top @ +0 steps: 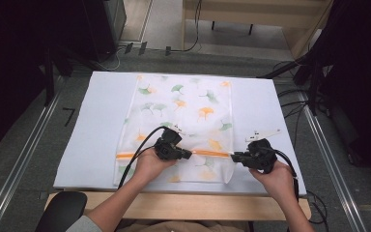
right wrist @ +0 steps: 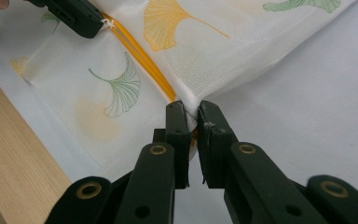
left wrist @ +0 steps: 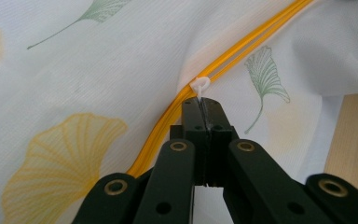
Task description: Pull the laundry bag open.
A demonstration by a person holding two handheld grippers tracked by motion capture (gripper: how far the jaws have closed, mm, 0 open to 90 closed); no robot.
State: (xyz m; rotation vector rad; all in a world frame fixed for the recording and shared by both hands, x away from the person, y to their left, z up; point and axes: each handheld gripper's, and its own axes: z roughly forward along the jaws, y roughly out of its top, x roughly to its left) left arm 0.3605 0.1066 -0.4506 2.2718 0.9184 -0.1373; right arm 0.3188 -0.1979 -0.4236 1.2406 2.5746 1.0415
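Here, the left tool (left wrist: 200, 105) pinches the white zip pull (left wrist: 200, 86) of a sheer white leaf-printed mesh bag (top: 183, 104) (orange zip (top: 211, 153)); the right tool (right wrist: 192, 116) grips the bag's corner

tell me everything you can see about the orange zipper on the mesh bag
The thin orange zipper runs as two parallel orange lines across the near end of the white mesh bag printed with ginkgo leaves, which lies flat on the white table cover. Its small white pull tab is pinched by the shut left gripper. The right gripper is clamped on the bag's edge where the zipper ends.
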